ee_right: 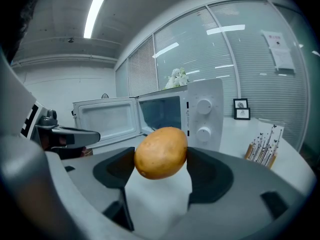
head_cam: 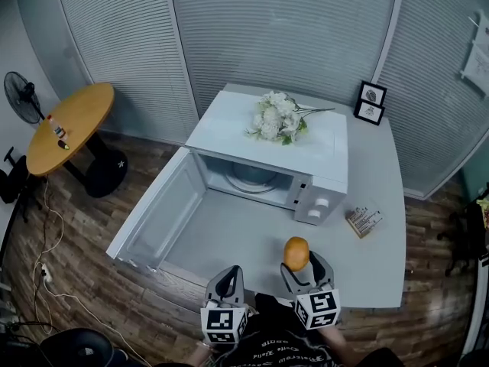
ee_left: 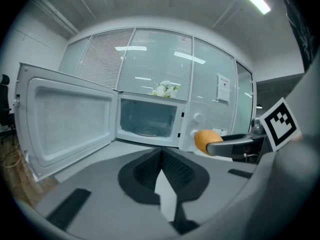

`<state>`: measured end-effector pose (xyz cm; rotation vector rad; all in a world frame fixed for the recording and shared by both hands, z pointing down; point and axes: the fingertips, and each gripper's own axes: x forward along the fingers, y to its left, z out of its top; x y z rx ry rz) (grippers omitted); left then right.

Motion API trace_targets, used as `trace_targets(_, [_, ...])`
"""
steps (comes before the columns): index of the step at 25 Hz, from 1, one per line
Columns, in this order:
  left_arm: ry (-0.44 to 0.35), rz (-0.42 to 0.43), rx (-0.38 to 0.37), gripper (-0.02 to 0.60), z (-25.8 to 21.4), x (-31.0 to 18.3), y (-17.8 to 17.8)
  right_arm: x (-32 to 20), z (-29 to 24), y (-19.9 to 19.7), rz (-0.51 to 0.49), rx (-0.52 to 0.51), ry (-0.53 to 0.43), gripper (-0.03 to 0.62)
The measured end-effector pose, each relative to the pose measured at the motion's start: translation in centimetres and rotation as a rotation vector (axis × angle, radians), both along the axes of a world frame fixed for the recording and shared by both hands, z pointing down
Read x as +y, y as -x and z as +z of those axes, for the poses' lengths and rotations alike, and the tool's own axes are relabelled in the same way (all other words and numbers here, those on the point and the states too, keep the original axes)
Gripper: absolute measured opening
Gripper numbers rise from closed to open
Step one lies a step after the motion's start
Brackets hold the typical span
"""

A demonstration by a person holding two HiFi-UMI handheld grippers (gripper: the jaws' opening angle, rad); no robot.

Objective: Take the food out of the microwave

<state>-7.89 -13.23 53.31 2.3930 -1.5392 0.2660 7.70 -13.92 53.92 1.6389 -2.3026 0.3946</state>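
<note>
Your right gripper (head_cam: 302, 263) has its fingers pinching the food (ee_right: 161, 153), a round orange-brown piece. The fingers cover its two flanks, so you see only its front and top. It is outside the microwave (head_cam: 325, 197), in front of the control panel and over the desk (head_cam: 367, 243). The head view does not tell how high it is above the surface.

Your left gripper (ee_left: 161, 156) is just beside the right one, nearer the open door (head_cam: 157, 216). Its fingers are pressed together with nothing between them.

The door is swung wide to your left. From above, the microwave's own top hides most of the cavity, and only the front arc of the glass turntable (head_cam: 252, 178) shows. The left gripper view looks straight in, but the cavity is small and dim there.

White flowers (head_cam: 276, 118) lie on top of the microwave. Two small picture frames (head_cam: 370, 102) stand at the desk's far corner, and a small box (head_cam: 365, 220) sits right of the control panel; its print is too small to read. Your hands are cut off at the lower edge of the head view.
</note>
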Motion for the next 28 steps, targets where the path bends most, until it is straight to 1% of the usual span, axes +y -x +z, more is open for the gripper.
trace_targets(10, [0.003,-0.022,-0.003,0.008,0.3,0.5,-0.1,1.3,0.6,-0.4,-0.017,0.016,0.015,0.330])
trace_targets(17, [0.000,-0.023,-0.005,0.008,0.1,0.5,-0.7,1.1,0.5,-0.6,-0.031,0.017,0.009,0.328])
trace_targets(20, [-0.004,-0.027,-0.014,0.008,0.2,0.3,-0.6,0.8,0.5,-0.6,-0.033,0.016,0.008,0.328])
trace_targets(28, [-0.005,-0.036,-0.011,0.008,-0.2,-0.3,-0.3,0.3,0.6,-0.2,-0.051,0.025,0.015,0.328])
